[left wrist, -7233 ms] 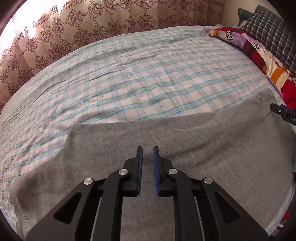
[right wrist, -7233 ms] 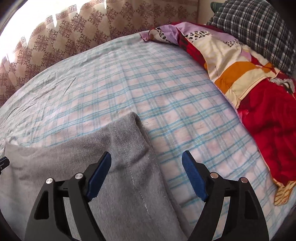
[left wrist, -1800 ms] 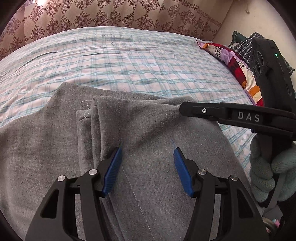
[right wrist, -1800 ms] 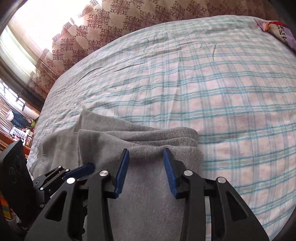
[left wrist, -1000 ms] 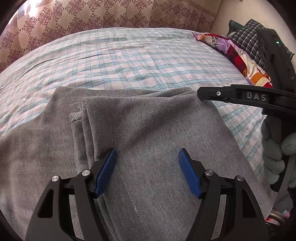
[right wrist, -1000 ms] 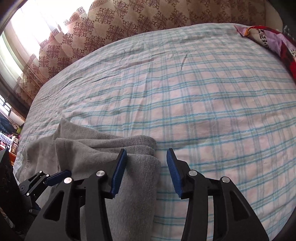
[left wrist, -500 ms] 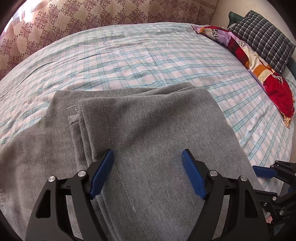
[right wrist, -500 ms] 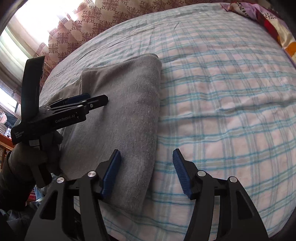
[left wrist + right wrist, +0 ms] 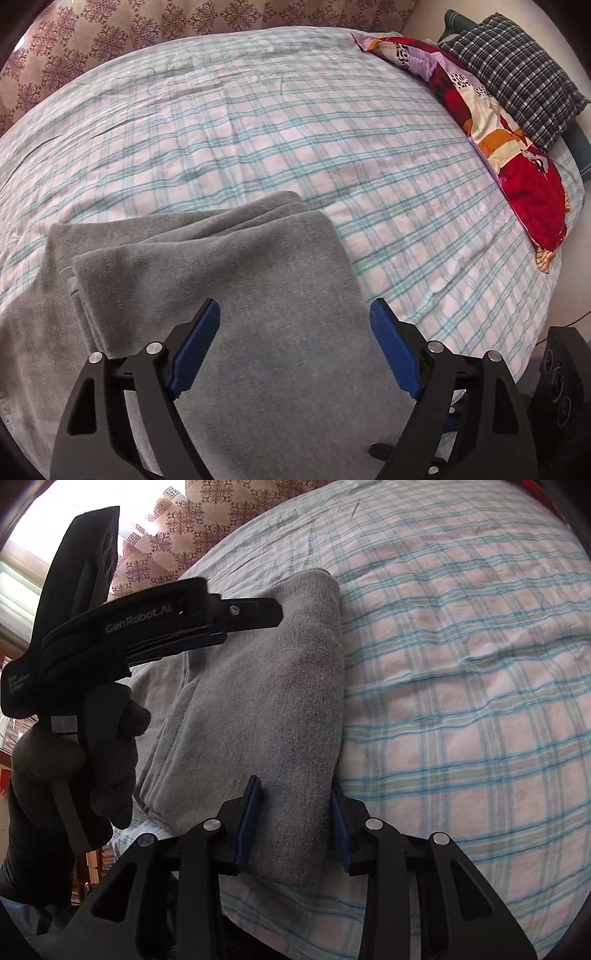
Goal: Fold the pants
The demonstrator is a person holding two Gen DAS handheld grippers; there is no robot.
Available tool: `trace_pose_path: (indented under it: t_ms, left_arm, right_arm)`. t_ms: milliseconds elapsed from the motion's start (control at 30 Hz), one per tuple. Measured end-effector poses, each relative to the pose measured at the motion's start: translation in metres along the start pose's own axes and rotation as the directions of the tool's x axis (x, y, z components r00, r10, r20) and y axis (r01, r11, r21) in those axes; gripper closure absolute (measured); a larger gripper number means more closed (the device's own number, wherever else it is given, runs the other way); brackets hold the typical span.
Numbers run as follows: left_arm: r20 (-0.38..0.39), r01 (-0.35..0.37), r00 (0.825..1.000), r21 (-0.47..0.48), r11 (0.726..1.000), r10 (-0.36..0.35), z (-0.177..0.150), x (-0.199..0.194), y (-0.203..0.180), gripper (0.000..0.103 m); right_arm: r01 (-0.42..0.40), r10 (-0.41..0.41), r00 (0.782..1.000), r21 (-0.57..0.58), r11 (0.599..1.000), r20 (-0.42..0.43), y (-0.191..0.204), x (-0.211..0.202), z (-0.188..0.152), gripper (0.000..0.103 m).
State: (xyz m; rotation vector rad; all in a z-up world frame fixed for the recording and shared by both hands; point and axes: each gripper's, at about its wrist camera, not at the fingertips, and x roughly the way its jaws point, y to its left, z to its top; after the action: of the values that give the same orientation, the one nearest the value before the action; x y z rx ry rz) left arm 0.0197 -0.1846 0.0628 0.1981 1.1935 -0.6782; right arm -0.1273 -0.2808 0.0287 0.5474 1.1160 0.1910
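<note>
The grey pants (image 9: 229, 266) lie folded into a thick stack on the checked bed sheet (image 9: 295, 140). My left gripper (image 9: 294, 310) hovers over the stack's near part, its jaws wide and still opening, nothing between the blue pads. In the right wrist view the left gripper (image 9: 258, 622) shows side-on above the pants (image 9: 273, 686), held by a gloved hand (image 9: 110, 746). My right gripper (image 9: 295, 797) has the near end of the fold between its pads. Its jaws are closing and both pads touch the cloth.
A colourful quilt (image 9: 509, 147) and a dark checked pillow (image 9: 517, 74) lie along the right side of the bed. Patterned curtains (image 9: 110, 40) hang behind it. A black device housing (image 9: 557, 376) sits beyond the bed's edge at lower right.
My right jaws have narrowed onto the near end of the folded pants. The left gripper has drawn back and up from the stack and spread wider.
</note>
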Motion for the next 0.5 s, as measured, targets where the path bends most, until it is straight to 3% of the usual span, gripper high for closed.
trace_pose_path:
  t_ms: [167,333,433,500]
  left_arm:
    - [-0.117,-0.025,0.993,0.037,0.999,0.030,0.019,0.028,-0.029,0.018]
    - [-0.168,-0.096,0.980,0.055,0.994,0.104,0.027,0.038,-0.034,0.018]
    - [-0.158,-0.164,0.971,0.099,0.982,0.178,0.026,0.036,-0.037,0.026]
    - [-0.171,-0.168,0.968,0.096,0.981,0.182,0.025,0.035,-0.034,0.033]
  right_arm:
    - [0.046,-0.039,0.997,-0.095,0.994,0.073,0.023,-0.015,-0.004,0.076]
    - [0.113,-0.084,0.986,-0.210,0.971,0.142,0.049,-0.025,-0.011,0.077]
    - [0.133,-0.095,0.982,-0.244,0.961,0.163,0.058,-0.029,-0.013,0.078]
    - [0.143,-0.097,0.979,-0.265,0.954,0.179,0.065,-0.032,-0.016,0.078]
